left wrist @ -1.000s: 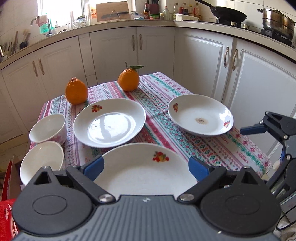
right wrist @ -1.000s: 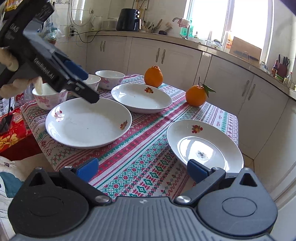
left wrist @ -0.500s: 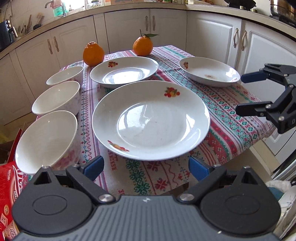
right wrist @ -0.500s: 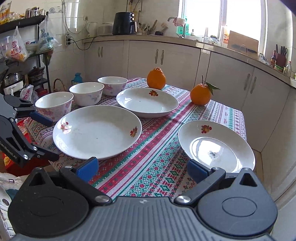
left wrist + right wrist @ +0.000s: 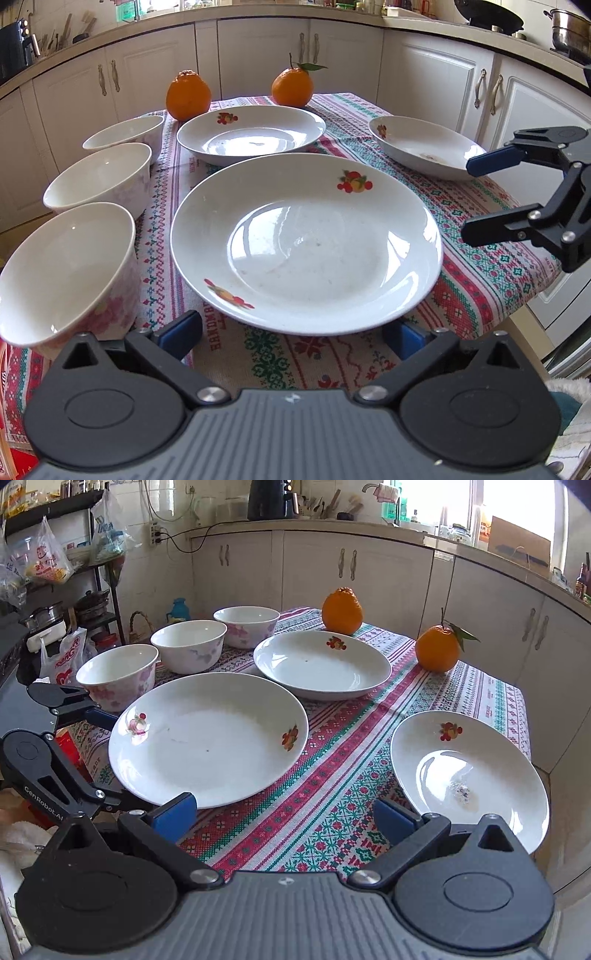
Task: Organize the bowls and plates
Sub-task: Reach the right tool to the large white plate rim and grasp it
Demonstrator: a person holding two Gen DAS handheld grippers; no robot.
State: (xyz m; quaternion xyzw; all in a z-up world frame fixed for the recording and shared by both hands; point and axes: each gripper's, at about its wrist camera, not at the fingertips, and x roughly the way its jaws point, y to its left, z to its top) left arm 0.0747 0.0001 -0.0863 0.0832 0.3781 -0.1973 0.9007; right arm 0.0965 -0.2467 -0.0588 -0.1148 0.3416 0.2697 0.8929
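Three plates [image 5: 208, 738], three bowls [image 5: 188, 644]

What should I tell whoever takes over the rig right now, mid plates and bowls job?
Left gripper: jaws open, empty, low at the table's near edge facing the big plate.
Right gripper: jaws open, empty, beside the small stained plate.
Three plates lie apart on the tablecloth; the third plate is farther back. Three bowls stand in a row, unstacked. Two oranges at the back.
Done: nothing stacked.
Left: stack plates, nest bowls.
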